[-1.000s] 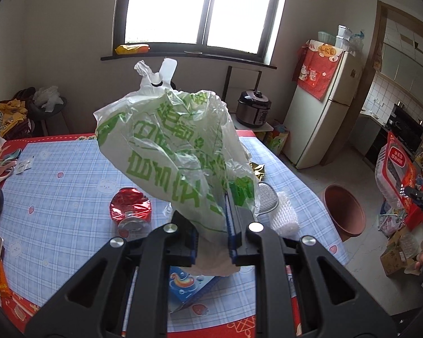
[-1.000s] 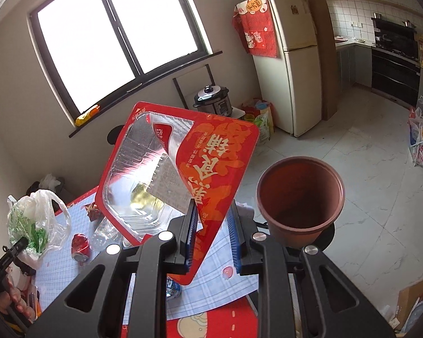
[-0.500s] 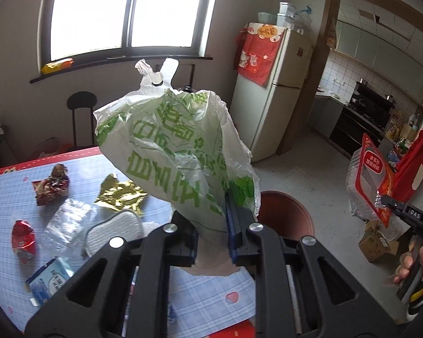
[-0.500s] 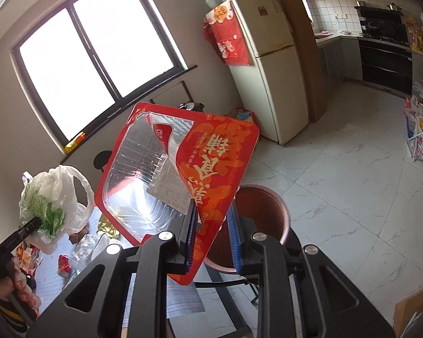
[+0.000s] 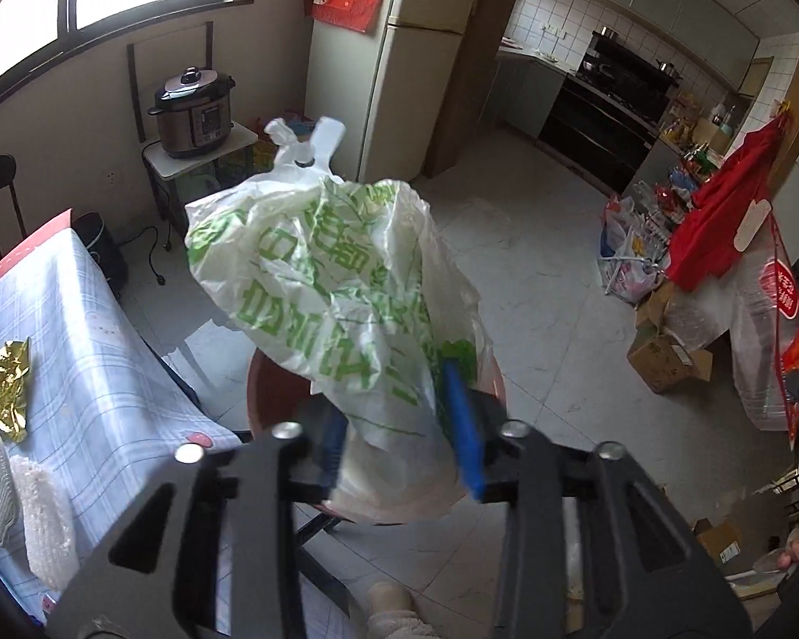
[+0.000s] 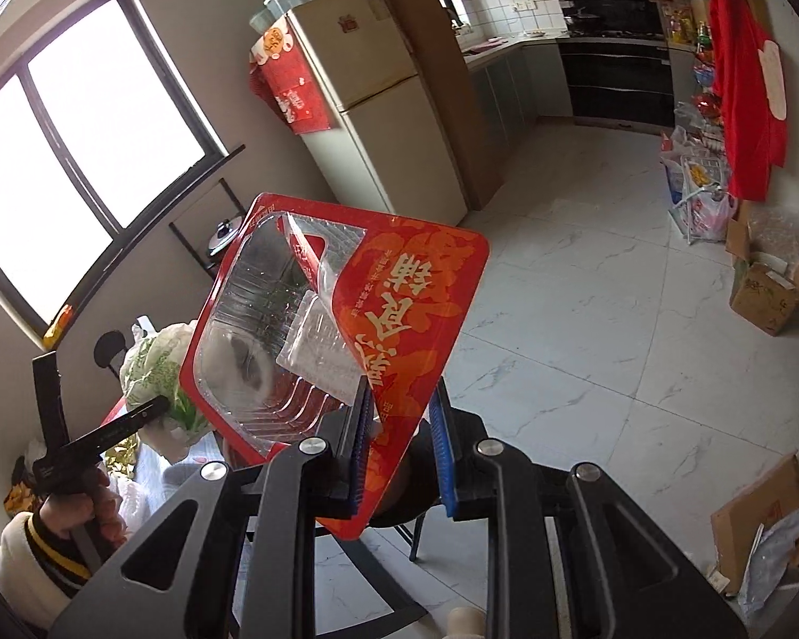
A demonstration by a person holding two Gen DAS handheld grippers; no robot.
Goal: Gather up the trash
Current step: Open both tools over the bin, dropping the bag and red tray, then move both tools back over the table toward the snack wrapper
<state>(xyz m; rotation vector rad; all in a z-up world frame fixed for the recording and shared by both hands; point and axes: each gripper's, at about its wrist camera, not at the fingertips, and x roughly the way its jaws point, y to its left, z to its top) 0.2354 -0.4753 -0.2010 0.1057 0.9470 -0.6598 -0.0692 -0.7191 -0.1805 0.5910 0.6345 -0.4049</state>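
**Bag let go over bin, tray waiting**

Left tool angled down over the brown bin, just right of the counter edge. Jaws just been opening, now wide, released; white-and-green plastic bag loose between the pads, bulk sticking out beyond the tips, directly above the bin mouth. Held there to drop straight in, by the look of it.

Right tool clenched on the lower corner of the red tray (clear plastic shell, printed film half peeled), tray standing up and out from the jaws. Kept off to the right, apart from the bag, probably queued for the same bin.

Bin rim mostly hidden under the bag; near edge close to the counter corner. Open tiled floor to the right and far side, plenty of room to swing. More trash left on the counter: gold wrapper, far from the bin.
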